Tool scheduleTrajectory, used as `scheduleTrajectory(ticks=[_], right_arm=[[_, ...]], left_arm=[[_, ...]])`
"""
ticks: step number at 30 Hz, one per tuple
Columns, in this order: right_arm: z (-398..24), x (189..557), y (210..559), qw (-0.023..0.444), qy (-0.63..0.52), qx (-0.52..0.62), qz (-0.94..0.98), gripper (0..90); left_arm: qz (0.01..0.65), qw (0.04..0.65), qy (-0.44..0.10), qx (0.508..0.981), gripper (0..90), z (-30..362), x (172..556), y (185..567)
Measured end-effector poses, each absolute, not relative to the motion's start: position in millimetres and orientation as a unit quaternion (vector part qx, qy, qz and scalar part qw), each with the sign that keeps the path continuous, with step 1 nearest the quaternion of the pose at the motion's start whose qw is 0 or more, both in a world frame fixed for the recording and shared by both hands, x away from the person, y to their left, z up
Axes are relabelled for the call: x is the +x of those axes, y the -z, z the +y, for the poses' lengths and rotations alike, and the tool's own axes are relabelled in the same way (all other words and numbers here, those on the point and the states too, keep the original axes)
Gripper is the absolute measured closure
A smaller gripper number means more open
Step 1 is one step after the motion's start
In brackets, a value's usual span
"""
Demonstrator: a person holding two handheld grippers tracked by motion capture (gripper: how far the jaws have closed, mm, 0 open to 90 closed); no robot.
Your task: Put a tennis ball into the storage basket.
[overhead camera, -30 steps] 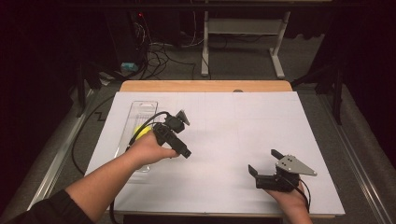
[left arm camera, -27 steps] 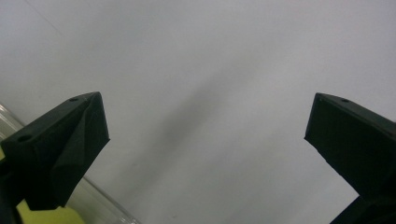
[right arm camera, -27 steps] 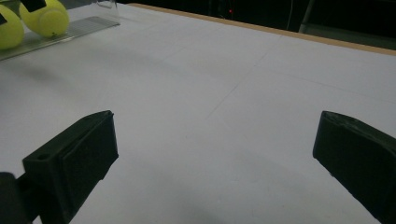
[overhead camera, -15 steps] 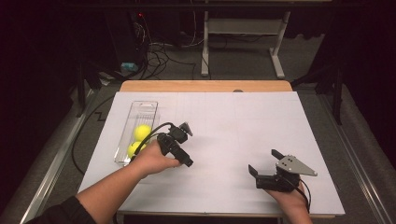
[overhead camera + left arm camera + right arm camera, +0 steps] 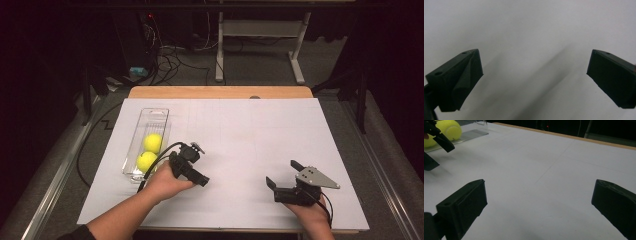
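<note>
High view: left gripper [image 5: 196,162] empty, beside tray [image 5: 150,116] w/ balls [image 5: 152,142].

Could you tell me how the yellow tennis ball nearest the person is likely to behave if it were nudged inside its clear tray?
The nearer tennis ball is round, so it would probably roll. The clear tray looks narrow, likely steering it lengthwise toward the second ball. Its fuzzy-looking surface suggests an easy, non-slippery grip.

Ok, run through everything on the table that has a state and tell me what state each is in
Left tool: jaws wide apart, empty, over bare white table.
Right tool: jaws wide apart, empty, low over the table.
Clear tray: upright on the table, holding both balls.
Far tennis ball: lying in the tray.
Near tennis ball: lying in the tray.
</note>
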State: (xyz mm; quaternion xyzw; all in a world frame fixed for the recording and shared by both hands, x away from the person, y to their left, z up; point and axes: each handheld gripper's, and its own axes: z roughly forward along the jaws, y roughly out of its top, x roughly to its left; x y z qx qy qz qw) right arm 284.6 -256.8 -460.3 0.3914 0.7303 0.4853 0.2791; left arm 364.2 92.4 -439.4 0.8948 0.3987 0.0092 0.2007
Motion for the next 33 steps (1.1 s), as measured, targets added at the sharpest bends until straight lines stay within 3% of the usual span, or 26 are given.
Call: scheduleTrajectory(ticks=[11, 22, 33], right_arm=[[-255.8, 284.7, 461.2, 0.277, -0.484, 0.392, 0.731, 0.0], [-258.7, 285.6, 462.7, 0.274, -0.484, 0.400, 0.729, 0.0], [-261.4, 286.1, 463.6, 0.276, -0.479, 0.413, 0.724, 0.0]], left_arm=[[0.394, 0.337, -0.067, 0.852, 1.9, 110.0, 339.2, 456.3], [0.376, 0.403, -0.118, 0.826, 1.7, 112.9, 326.9, 466.7], [0.341, 0.467, -0.124, 0.806, 0.4, 123.3, 316.2, 465.2]])
